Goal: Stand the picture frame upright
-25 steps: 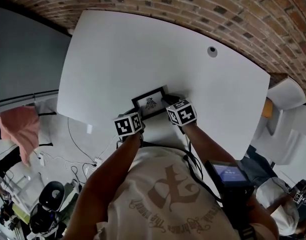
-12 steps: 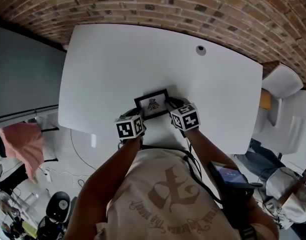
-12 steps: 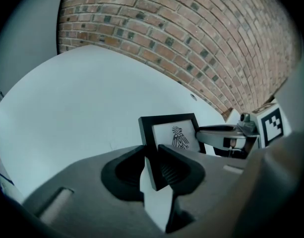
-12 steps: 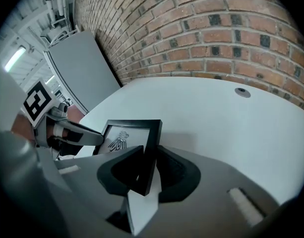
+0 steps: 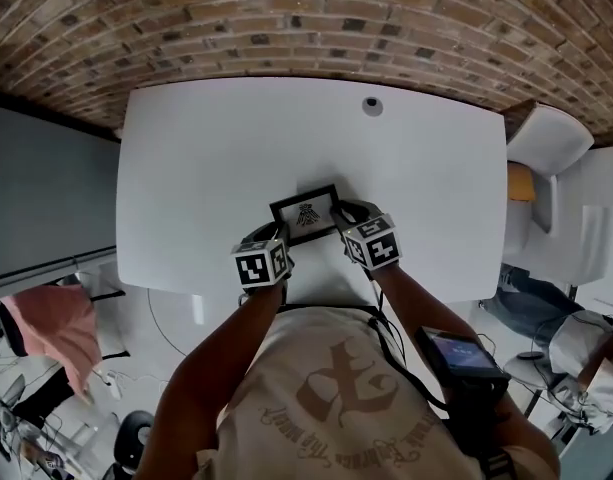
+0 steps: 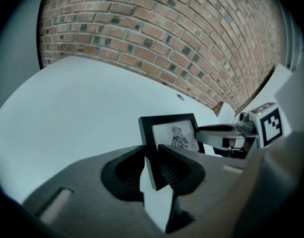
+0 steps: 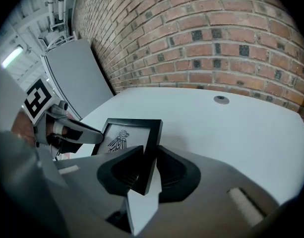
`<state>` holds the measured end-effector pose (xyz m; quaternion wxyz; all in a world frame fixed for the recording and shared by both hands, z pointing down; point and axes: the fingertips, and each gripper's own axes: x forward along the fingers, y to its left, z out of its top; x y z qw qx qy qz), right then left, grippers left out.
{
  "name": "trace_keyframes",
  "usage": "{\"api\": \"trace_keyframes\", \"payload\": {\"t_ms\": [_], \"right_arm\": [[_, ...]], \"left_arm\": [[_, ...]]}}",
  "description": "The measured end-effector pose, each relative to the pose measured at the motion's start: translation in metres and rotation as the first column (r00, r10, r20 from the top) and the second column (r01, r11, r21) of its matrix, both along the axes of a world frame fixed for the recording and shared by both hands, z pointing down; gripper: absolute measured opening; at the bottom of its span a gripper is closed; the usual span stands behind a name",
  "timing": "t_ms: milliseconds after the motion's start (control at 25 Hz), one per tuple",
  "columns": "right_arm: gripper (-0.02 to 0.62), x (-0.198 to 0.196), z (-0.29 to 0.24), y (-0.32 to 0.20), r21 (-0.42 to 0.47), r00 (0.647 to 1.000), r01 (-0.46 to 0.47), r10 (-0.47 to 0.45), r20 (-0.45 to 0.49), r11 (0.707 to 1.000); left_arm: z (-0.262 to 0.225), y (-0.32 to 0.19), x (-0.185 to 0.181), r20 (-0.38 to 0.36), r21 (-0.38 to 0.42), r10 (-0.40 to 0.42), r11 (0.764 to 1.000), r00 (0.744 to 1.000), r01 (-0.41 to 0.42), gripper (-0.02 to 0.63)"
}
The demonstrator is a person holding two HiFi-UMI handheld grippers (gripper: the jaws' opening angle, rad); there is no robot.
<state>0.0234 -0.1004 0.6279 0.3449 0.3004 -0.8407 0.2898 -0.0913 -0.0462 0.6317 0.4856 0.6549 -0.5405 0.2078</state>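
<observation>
The left gripper (image 6: 152,166) has its jaws closed on the left edge of the picture frame (image 5: 306,211). The frame is tilted, at the near middle part of the white table (image 5: 206,148). The right gripper (image 7: 146,168) clamps the frame's right edge in the same way.

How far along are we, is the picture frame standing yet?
Done: the left hand-held gripper and right hand-held gripper are each shut on a side edge of the picture frame. In hand: the frame is held tilted, not standing on its own. Left: stand it upright on the white table and release.
</observation>
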Motion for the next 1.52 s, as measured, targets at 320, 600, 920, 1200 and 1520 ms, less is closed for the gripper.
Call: {"api": "trace_keyframes", "payload": {"t_ms": [320,600,920,1200,1520], "right_arm": [[0.092,0.027,-0.012,-0.025,0.057,0.997,-0.074,0.072,0.042,0.996],[0.094,0.050,-0.021,-0.058,0.095,0.989,-0.131,0.124,0.079,0.987],[0.094,0.069,-0.028,-0.095,0.132,0.982,-0.172,0.159,0.104,0.976],[0.095,0.068,-0.026,-0.122,0.146,0.979,-0.178,0.160,0.123,0.973],[0.095,0.065,-0.022,-0.159,0.167,0.979,-0.177,0.156,0.133,0.970]], "left_arm": [[-0.011,-0.036,0.023,0.036,0.059,0.069,0.996,0.997,-0.071,0.091],[-0.023,-0.080,0.042,0.047,0.124,0.114,0.985,0.992,-0.119,0.087],[-0.029,-0.123,0.059,0.063,0.173,0.154,0.971,0.986,-0.163,0.087],[-0.024,-0.152,0.058,0.078,0.177,0.169,0.967,0.982,-0.181,0.087],[-0.023,-0.192,0.055,0.108,0.210,0.186,0.956,0.977,-0.205,0.087]]}}
